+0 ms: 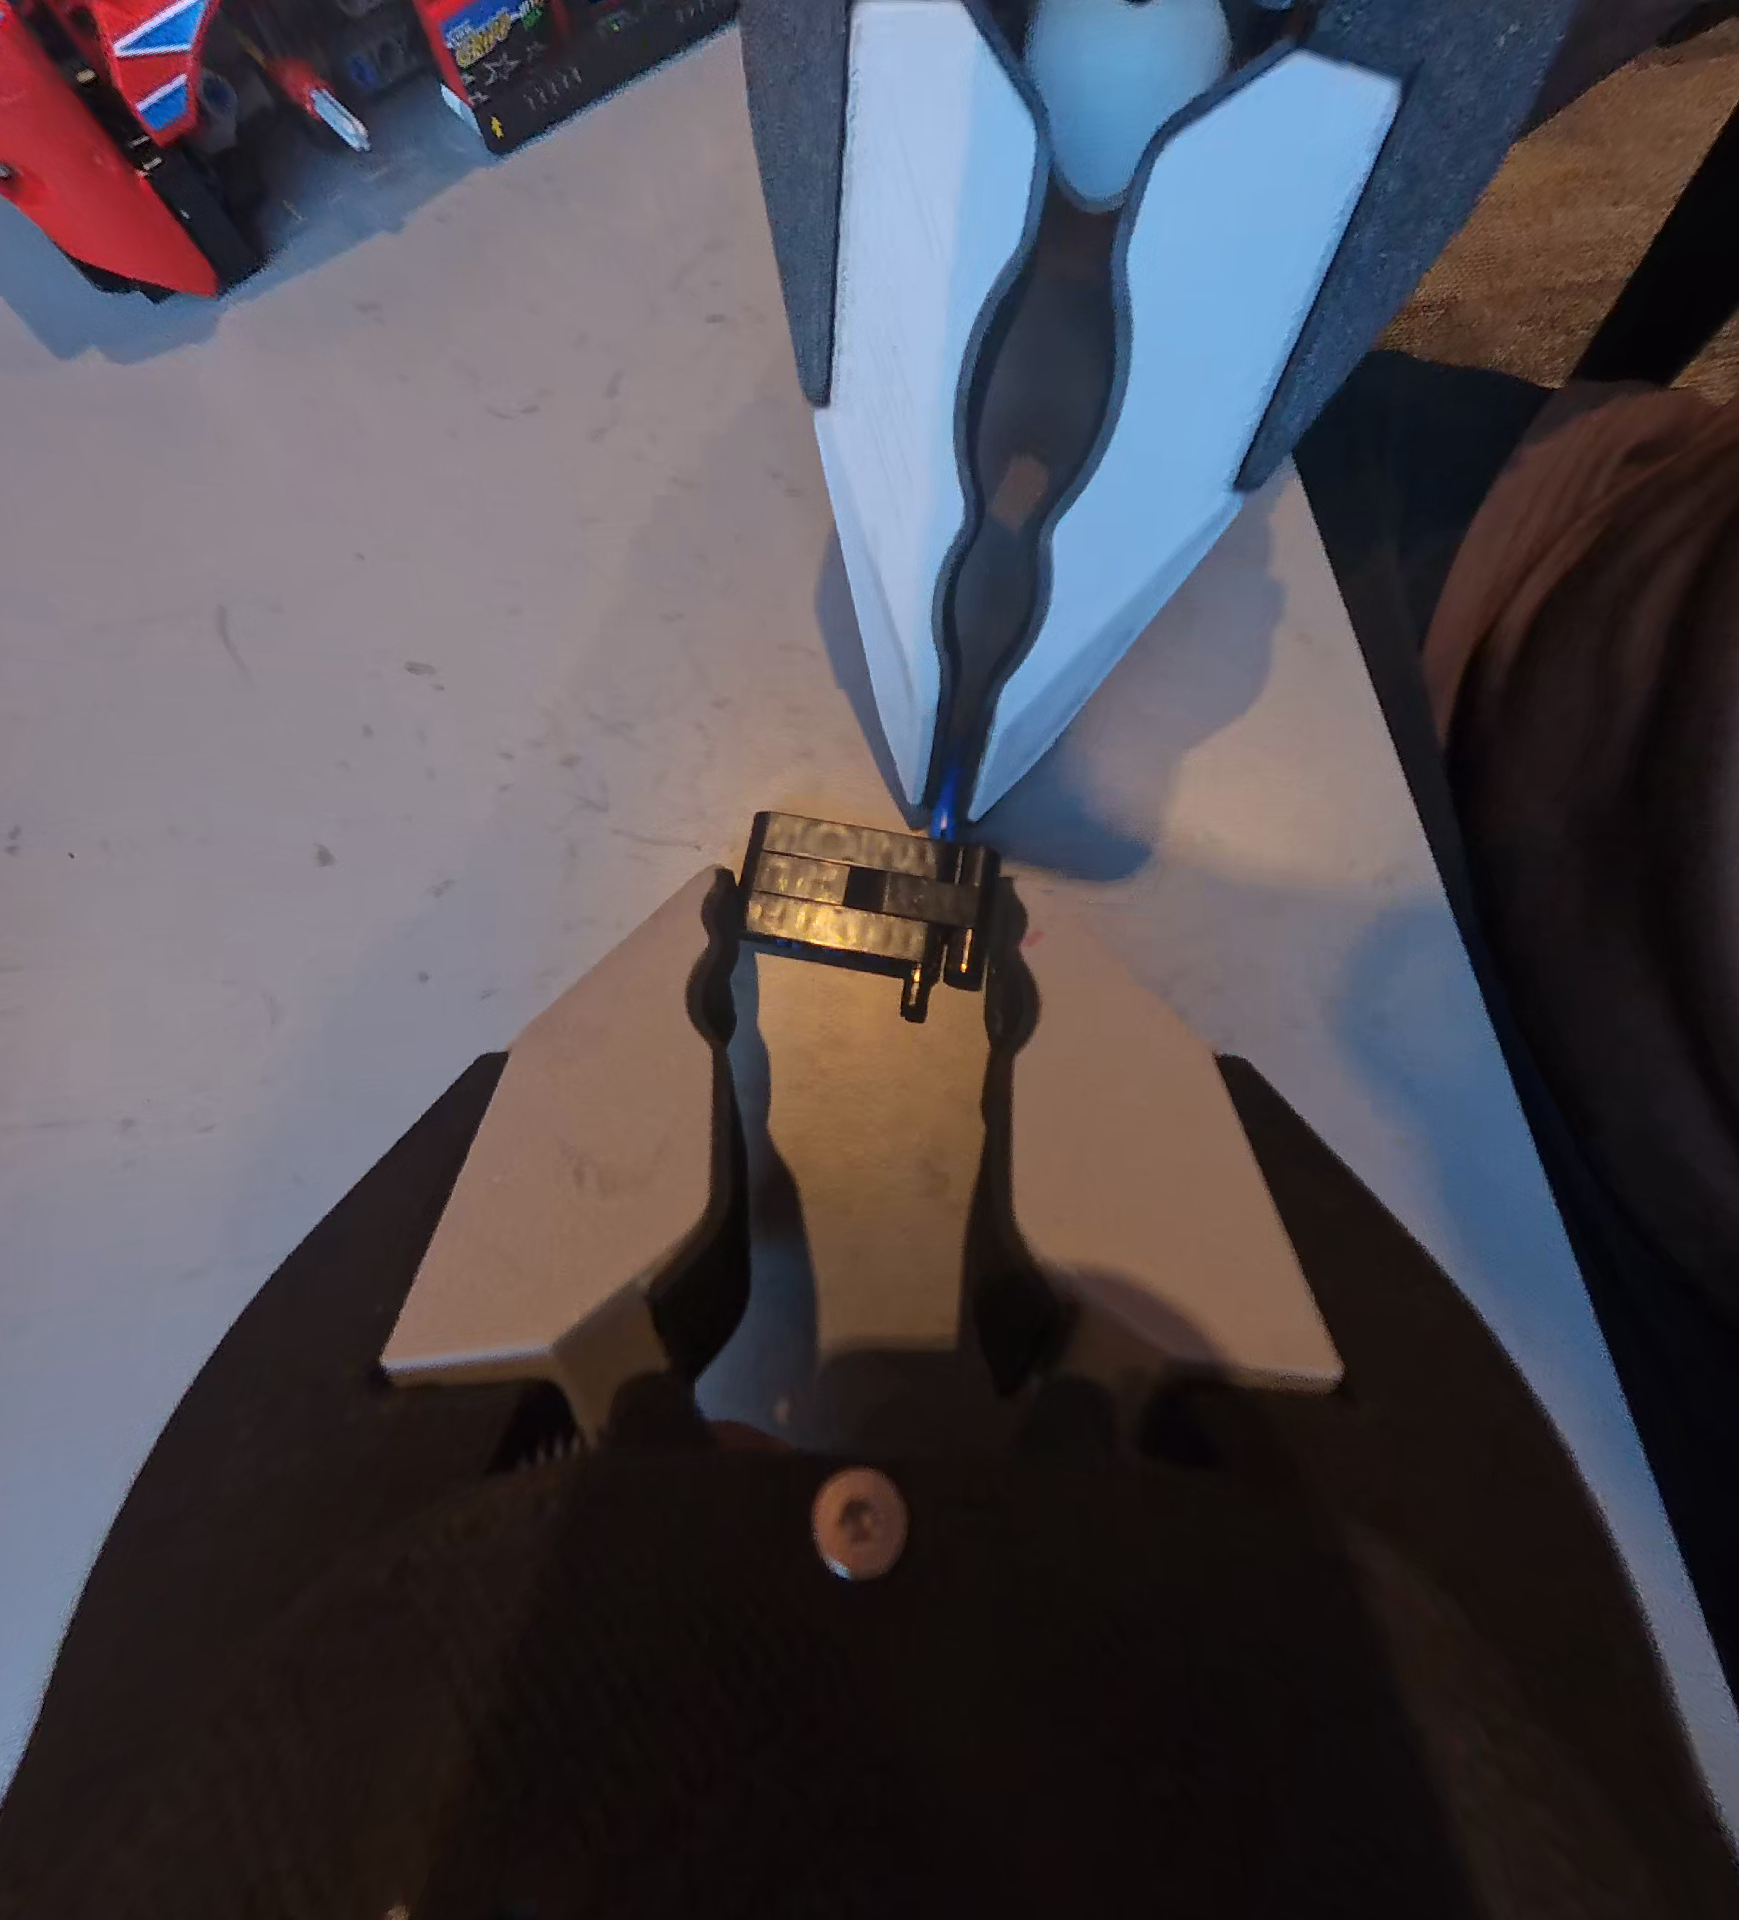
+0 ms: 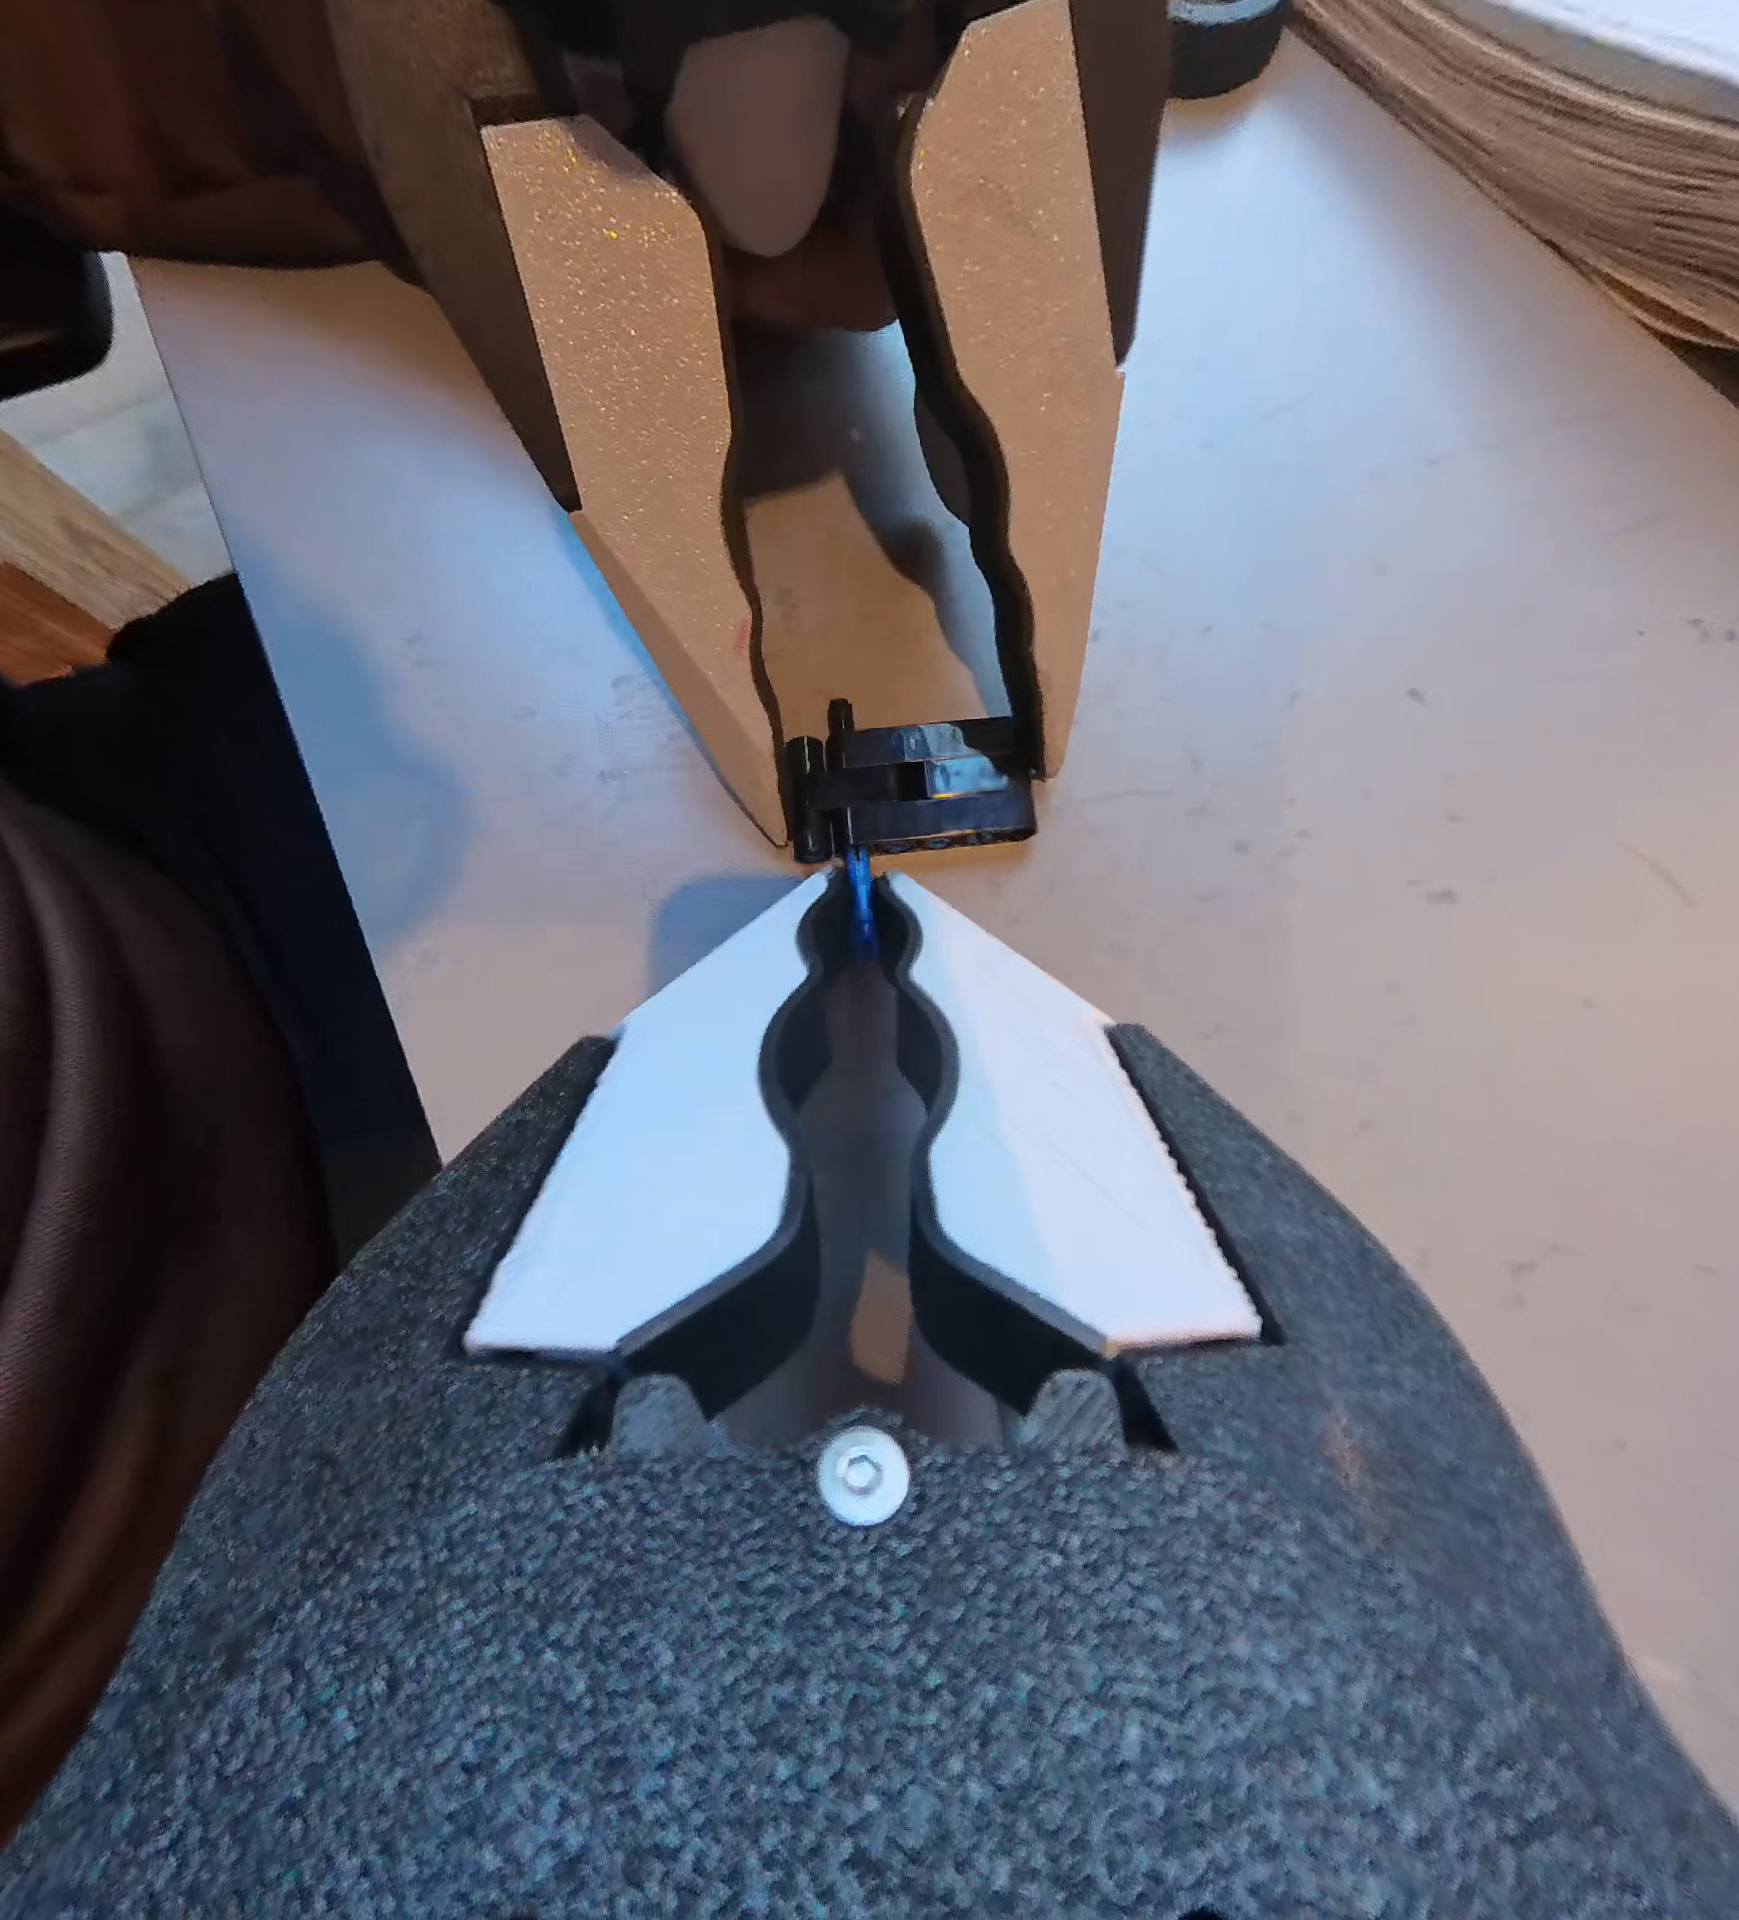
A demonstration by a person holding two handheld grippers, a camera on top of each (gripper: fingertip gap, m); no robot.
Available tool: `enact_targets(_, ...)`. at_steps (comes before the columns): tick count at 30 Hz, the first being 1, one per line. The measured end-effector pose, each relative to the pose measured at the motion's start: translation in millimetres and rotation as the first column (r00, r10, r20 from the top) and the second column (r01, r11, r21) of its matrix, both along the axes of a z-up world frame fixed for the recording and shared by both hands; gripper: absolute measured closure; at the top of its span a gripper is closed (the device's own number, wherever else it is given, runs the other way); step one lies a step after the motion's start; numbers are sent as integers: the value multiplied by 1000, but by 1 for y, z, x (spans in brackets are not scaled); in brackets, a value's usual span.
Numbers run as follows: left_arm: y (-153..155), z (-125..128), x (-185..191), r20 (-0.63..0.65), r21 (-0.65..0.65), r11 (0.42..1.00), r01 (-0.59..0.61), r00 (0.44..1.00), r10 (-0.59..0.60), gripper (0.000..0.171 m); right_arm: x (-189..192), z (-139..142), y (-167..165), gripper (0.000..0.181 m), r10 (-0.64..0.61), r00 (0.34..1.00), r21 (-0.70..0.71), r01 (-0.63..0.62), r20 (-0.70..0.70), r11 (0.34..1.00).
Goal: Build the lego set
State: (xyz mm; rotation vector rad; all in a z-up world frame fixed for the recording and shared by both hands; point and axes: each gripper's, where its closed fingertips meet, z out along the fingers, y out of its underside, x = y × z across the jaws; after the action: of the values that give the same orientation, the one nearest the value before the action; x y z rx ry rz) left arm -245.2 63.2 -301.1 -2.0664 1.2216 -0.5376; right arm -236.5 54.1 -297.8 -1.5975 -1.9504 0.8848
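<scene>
My left gripper (image 1: pixel 863 914) is shut on a small black lego assembly (image 1: pixel 860 902) of stacked beams with black pins sticking out on its right side, held just above the table. It also shows in the right wrist view (image 2: pixel 922 784), between the left gripper's tan fingers (image 2: pixel 667 582). My right gripper (image 2: pixel 857 883) has white fingers and is shut on a thin blue pin (image 2: pixel 860 902), whose tip touches the assembly's pin end. In the left wrist view the right gripper (image 1: pixel 948 816) comes from the top, the blue pin (image 1: pixel 946 821) just showing at its tips.
A red, black and blue lego model (image 1: pixel 86 145) stands at the far left of the white table (image 1: pixel 325 623). The table edge (image 1: pixel 1384 644) runs close on the right, with dark fabric beyond. A woven brown mat (image 2: pixel 1613 197) lies at the far right. Both grippers' tips are close together, under 4 cm apart.
</scene>
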Motion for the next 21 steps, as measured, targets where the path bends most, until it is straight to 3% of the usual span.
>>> enact_targets(2,0,0,0,1,-2,1000,0,1000,0,125,2,8,-1,162,6,999,-38,-8,-38,999)
enact_targets(5,0,0,0,3,-5,1000,2,1000,-2,125,9,14,-1,159,4,998,-77,-8,-55,997)
enact_targets(13,-2,0,1,3,-6,1000,14,1000,-14,125,17,0,9,157,23,1000,57,-23,5,998)
enact_targets(19,-2,1,0,18,-25,1000,11,1000,-11,125,13,-4,6,177,72,997,8,-72,24,997)
enact_targets(21,-1,1,0,24,-34,999,-1,1000,2,114,13,-3,7,177,59,998,32,-60,15,998)
